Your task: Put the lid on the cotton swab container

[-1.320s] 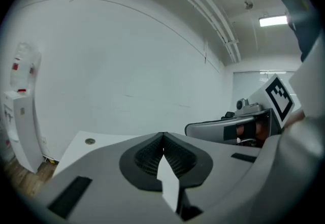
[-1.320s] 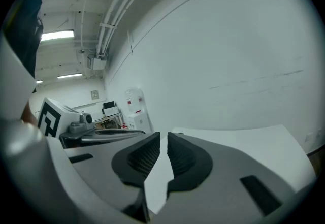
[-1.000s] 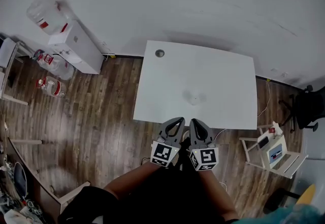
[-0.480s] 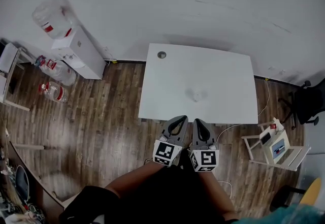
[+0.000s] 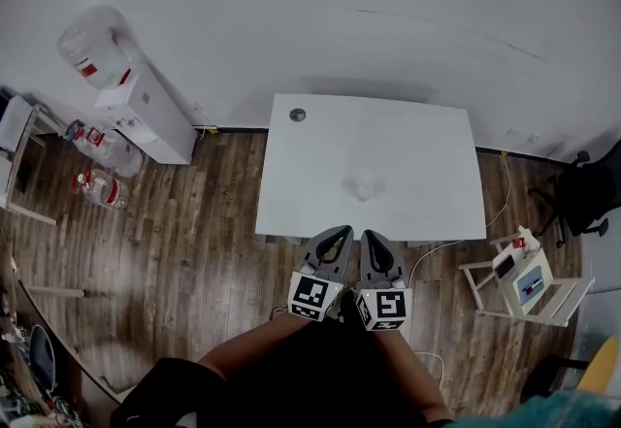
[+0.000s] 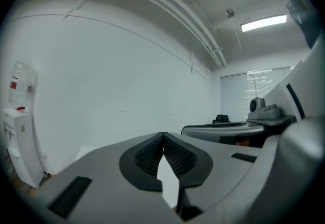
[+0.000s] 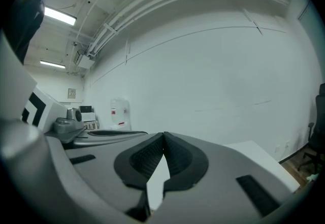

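Observation:
A small clear cotton swab container (image 5: 367, 188) stands on the white table (image 5: 320, 174), near the middle and toward the front edge. It is too small and faint to tell its lid apart. My left gripper (image 5: 341, 231) (image 6: 163, 134) and right gripper (image 5: 375, 235) (image 7: 163, 134) are held side by side just in front of the table's near edge, short of the container. Both are shut with nothing between their pads. They point roughly level toward the far white wall.
A round grey grommet (image 5: 298, 115) sits at the table's far left corner. A white water dispenser (image 5: 146, 101) and water bottles (image 5: 97, 166) stand at the left on the wood floor. At the right are a small wooden stool with items (image 5: 524, 285) and a black office chair (image 5: 582, 203).
Both grippers stay shut and side by side before the table edge, with hardly any shift. The head view has swayed a little, so the table sits slightly differently in the picture.

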